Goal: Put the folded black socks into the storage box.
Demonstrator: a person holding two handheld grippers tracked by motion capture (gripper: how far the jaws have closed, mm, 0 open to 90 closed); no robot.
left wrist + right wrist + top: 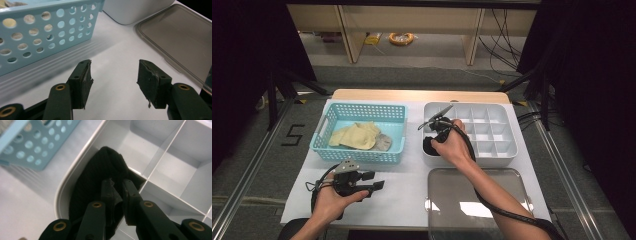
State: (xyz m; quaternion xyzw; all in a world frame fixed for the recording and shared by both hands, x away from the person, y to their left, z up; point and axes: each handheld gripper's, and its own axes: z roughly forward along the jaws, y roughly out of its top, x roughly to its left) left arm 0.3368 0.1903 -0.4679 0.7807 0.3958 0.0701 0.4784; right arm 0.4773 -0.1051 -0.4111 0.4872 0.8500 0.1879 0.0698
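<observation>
A black cloth [95, 177] lies bunched in the near-left compartment of the white divided box [65, 185], and in the high view the black cloth [428, 145] sits at that box's [492, 156] front-left corner. My right gripper [118, 191] points down into that compartment, its jaws almost together with a fold of the cloth pinched between them. In the high view the right gripper [432, 138] hangs over the same corner. My left gripper [379, 184] rests low over the white mat, near the front left. The left gripper's [113, 80] jaws stand wide apart with nothing between them.
A light blue perforated basket [357, 155] at the left holds a yellow cloth [354, 134] and a grey one [383, 143]. A clear grey lid [477, 200] lies flat at the front right. From the left gripper, the basket wall [37, 32] is close by and the lid [180, 37] is to its right.
</observation>
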